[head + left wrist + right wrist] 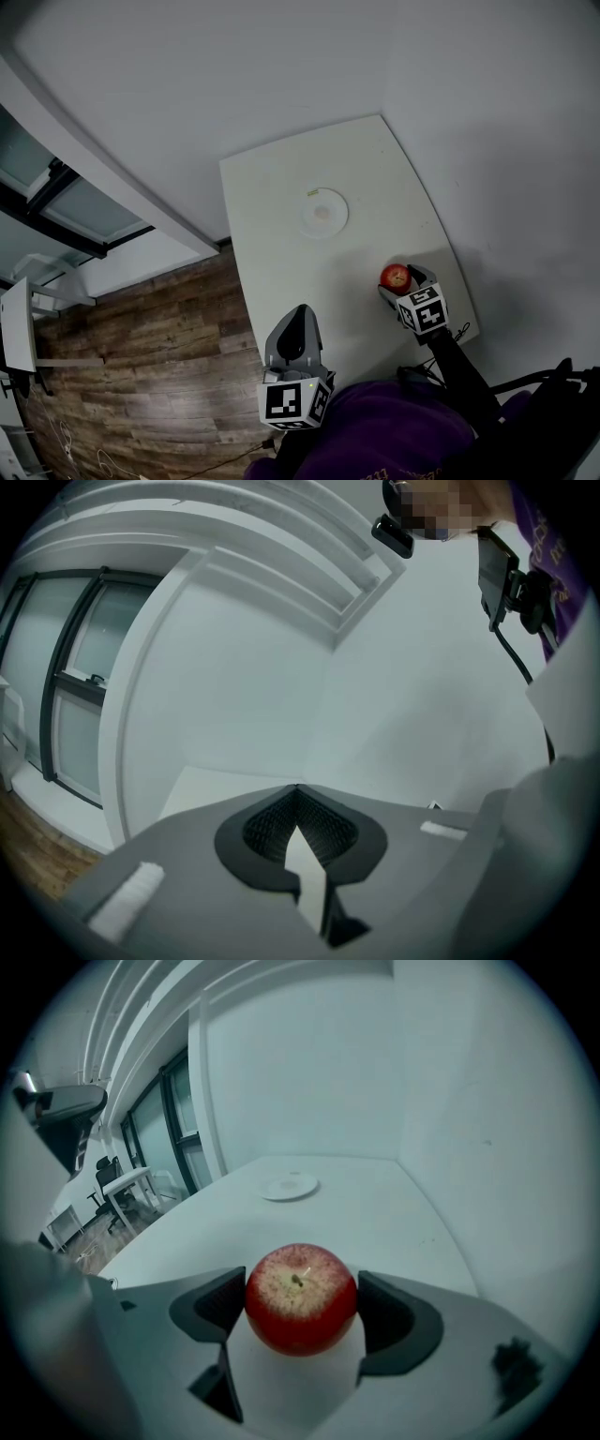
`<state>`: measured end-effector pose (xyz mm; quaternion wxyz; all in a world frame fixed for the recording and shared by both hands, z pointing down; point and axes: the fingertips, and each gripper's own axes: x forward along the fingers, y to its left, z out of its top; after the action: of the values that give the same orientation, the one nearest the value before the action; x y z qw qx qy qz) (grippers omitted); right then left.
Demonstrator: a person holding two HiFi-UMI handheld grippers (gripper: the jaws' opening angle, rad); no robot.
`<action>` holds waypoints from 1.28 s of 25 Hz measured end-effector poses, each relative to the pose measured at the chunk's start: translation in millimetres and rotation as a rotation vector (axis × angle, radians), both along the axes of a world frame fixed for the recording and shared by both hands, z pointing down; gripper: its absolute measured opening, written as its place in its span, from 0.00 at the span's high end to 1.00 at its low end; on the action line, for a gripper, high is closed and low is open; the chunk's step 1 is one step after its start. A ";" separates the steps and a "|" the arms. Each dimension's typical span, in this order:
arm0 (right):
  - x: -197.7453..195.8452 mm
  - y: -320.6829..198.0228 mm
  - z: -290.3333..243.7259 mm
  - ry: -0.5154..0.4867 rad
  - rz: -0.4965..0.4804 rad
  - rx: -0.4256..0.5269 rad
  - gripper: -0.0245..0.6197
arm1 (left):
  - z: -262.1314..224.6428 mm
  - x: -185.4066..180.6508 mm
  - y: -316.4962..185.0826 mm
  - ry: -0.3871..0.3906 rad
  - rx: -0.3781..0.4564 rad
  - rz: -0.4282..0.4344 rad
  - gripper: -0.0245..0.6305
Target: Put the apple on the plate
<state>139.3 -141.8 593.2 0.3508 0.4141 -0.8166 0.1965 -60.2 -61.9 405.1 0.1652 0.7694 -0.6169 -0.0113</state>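
Left gripper (298, 317), at 6 o'clock in the head view: jaws together, nothing held, idle. Right gripper (403, 284): clamped on the apple (395, 276) at the 4 o'clock corner of the table (281, 253). Plate (336, 208): bare, well apart toward 11 o'clock from the apple. Risk: pads bear only on the rounded flanks; a slackened hold or tilt in carrying could let the apple slip and roll off the nearby edge.

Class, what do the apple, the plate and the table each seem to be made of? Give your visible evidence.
The apple: glossy red skin with yellow speckling and a stem; real fruit or plastic replica, cannot tell. The plate: white, smooth; ceramic or plastic. The table: white, matte, even top; probably laminate or painted board.
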 end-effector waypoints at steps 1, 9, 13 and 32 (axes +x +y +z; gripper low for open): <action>0.3 0.2 0.3 0.003 -0.004 -0.006 0.37 | 0.3 0.2 -0.2 0.001 0.001 0.001 0.95; -7.6 -3.8 -10.1 0.013 -0.030 0.025 0.38 | 0.8 -4.5 -2.6 0.008 0.001 -0.005 0.95; -14.4 -11.3 -17.6 0.012 -0.051 0.036 0.38 | 2.8 -5.9 -3.5 0.014 -0.001 -0.011 0.95; -71.9 -46.0 -30.7 0.008 -0.184 0.083 0.38 | 11.2 -29.0 -9.0 0.024 -0.026 -0.077 0.95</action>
<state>67.4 -187.9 562.5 0.3531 0.3521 -0.8574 0.1276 -89.2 -70.9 416.4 0.1821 0.7427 -0.6441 -0.0188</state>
